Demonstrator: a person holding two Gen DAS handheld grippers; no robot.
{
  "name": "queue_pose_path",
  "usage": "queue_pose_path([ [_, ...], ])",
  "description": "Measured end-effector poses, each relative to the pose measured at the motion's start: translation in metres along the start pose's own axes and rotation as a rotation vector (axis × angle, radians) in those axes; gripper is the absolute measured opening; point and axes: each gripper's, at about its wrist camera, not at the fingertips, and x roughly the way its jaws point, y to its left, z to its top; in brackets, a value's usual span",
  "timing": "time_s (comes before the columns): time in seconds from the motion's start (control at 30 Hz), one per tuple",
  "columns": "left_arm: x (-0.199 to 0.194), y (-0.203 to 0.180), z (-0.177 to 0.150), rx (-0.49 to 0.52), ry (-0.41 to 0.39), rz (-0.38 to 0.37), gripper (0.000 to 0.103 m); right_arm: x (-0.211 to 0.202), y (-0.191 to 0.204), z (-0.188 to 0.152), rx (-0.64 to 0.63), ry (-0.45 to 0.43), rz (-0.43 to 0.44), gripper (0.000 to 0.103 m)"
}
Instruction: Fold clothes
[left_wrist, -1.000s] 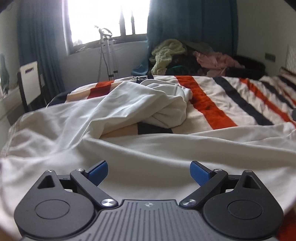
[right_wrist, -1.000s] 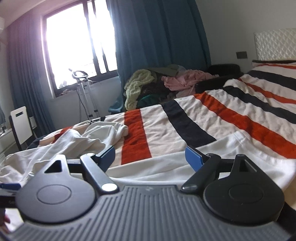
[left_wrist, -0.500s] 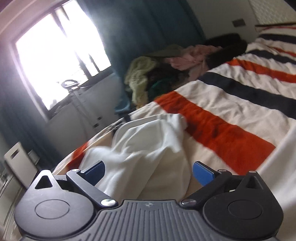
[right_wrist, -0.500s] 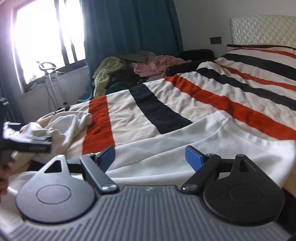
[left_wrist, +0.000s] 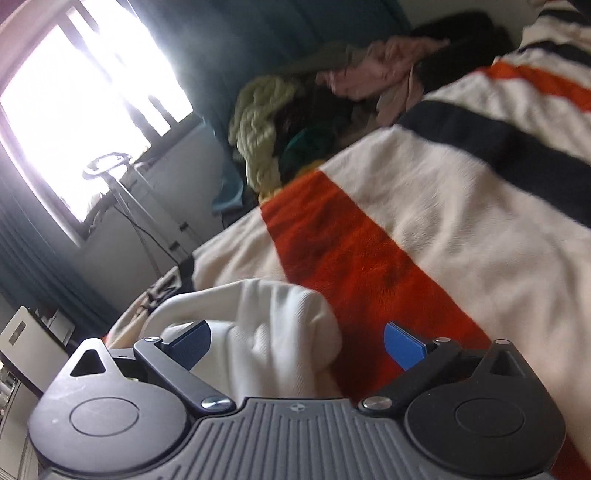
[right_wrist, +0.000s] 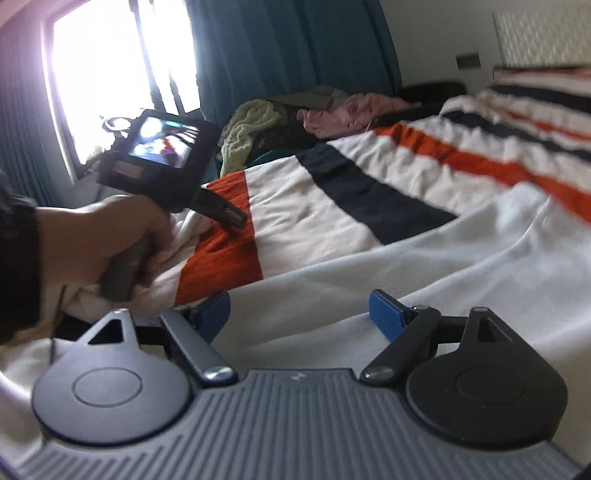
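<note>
A white garment lies spread on a bed with a striped blanket (right_wrist: 369, 206). In the left wrist view a bunched end of the white garment (left_wrist: 280, 332) sits between the open blue pads of my left gripper (left_wrist: 295, 343), not clamped. In the right wrist view my right gripper (right_wrist: 299, 317) is open over the flat part of the white garment (right_wrist: 424, 266). The left gripper (right_wrist: 229, 218) also shows there, held by a hand (right_wrist: 110, 236) at the left, reaching over the crumpled part.
A pile of other clothes (right_wrist: 295, 122) lies beyond the far edge of the bed, against dark teal curtains (right_wrist: 277, 55). A bright window (left_wrist: 85, 110) and a metal stand (left_wrist: 136, 206) are at the left. A white headboard (right_wrist: 543, 37) is at the right.
My left gripper has swung forward and right, up to the bunched end of the garment. My right gripper has turned slightly left and stays over the flat cloth. Both stay open.
</note>
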Motion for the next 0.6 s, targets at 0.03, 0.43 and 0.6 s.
queue_pose_path([
  [0.03,0.006,-0.001,0.002,-0.007,0.008,0.004,0.098,0.000,-0.002,0.000,0.017,-0.006,0.018,0.086],
  [0.43,-0.006,0.025,0.011,-0.096,-0.001,-0.151,0.011,-0.006,-0.012,-0.001,0.101,-0.058,0.094,0.084],
  [0.6,-0.071,0.037,0.033,-0.154,-0.112,-0.297,0.010,-0.010,-0.018,0.001,0.138,-0.087,0.112,0.084],
])
